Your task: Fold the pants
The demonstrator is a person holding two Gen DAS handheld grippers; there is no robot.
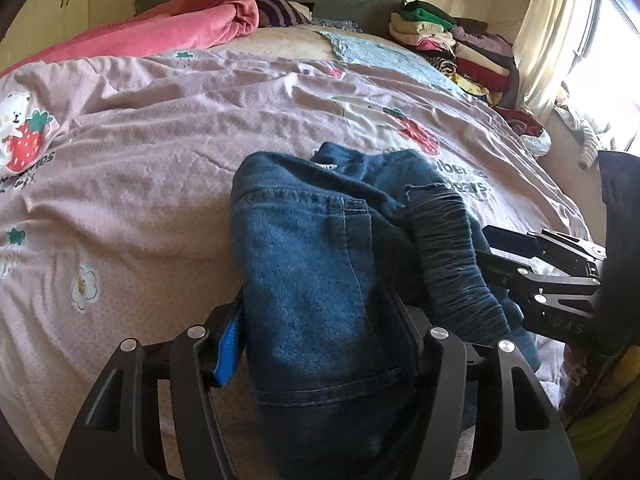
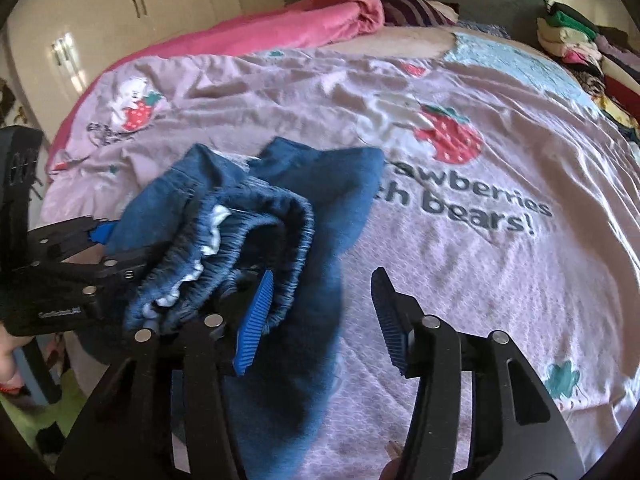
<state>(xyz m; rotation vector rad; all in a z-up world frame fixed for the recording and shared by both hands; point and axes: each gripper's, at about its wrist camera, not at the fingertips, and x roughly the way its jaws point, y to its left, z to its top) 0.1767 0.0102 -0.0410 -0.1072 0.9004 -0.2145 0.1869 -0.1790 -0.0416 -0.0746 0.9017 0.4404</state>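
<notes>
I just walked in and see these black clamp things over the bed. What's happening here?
A person is folding blue jeans on a bed with a pink strawberry cover, using a hand-held gripper in each hand. The left gripper has the denim bunched between its fingers. The right gripper stands open; one blue pad is beside the elastic waistband, with nothing between its jaws. The jeans lie in a loose heap, not yet neatly folded.
</notes>
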